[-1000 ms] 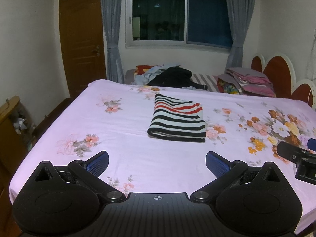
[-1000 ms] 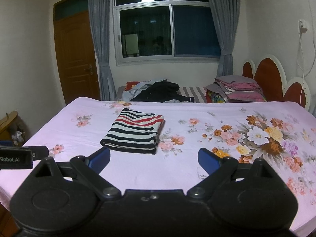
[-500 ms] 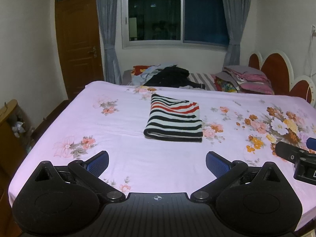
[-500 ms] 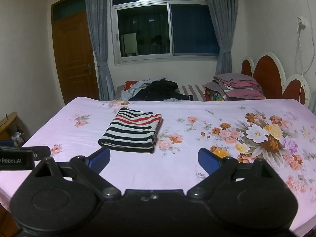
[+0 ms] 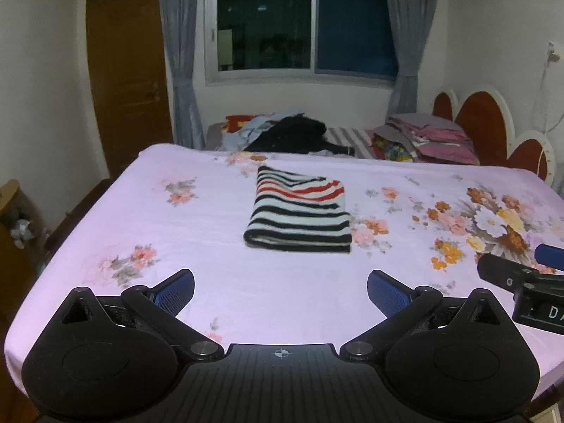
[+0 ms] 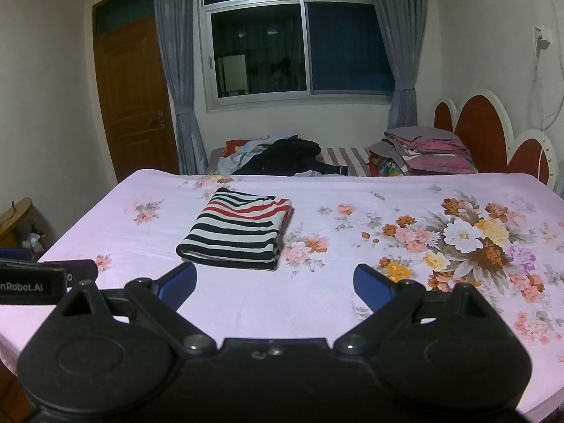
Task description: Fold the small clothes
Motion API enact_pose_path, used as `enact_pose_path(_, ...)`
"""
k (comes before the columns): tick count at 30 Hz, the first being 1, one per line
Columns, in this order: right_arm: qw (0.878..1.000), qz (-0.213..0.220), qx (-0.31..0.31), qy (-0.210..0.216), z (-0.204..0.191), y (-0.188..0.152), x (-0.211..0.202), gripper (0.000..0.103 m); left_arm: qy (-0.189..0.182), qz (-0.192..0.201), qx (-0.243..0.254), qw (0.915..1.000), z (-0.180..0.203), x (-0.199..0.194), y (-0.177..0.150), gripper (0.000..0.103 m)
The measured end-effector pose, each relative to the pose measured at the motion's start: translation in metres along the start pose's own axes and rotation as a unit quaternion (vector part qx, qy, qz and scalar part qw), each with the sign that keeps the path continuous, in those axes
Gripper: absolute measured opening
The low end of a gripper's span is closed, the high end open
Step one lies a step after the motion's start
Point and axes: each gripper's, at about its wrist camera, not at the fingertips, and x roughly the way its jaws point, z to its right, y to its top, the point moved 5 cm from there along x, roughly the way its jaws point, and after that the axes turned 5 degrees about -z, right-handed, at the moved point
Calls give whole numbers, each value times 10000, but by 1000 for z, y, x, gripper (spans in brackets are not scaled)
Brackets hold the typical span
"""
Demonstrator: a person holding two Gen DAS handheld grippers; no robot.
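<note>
striped shirt (image 5: 299,211) lay folded flat, mid bed (image 5: 211,282) | left gripper (image 5: 280,287) and right gripper (image 6: 275,282) hung near bed edge, jaws wide apart, holding nothing | tip: leave fold alone (looked neat), then reach for clothes pile (image 6: 282,155) behind bed

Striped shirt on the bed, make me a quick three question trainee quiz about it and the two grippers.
1. True or false: the striped shirt lies folded on the bed.
2. Which gripper holds the shirt? A) left gripper B) right gripper C) neither
3. Fill in: the jaws of both grippers are ____.

Key:
1. True; it is a neat rectangle on the floral sheet.
2. C; both hang short of it, apart from the cloth.
3. Open, with nothing between the blue pads.
</note>
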Motion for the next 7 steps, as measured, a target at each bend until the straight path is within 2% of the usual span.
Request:
enact_pose_path(2,10000,-28,10,-14,1,1,5,96,1,-7,-34,10000,0,6,3,103)
enact_pose_path(7,9997,-208,111,-80,8,0,28,96,70,-404,-202,9990,-8,47,15,103)
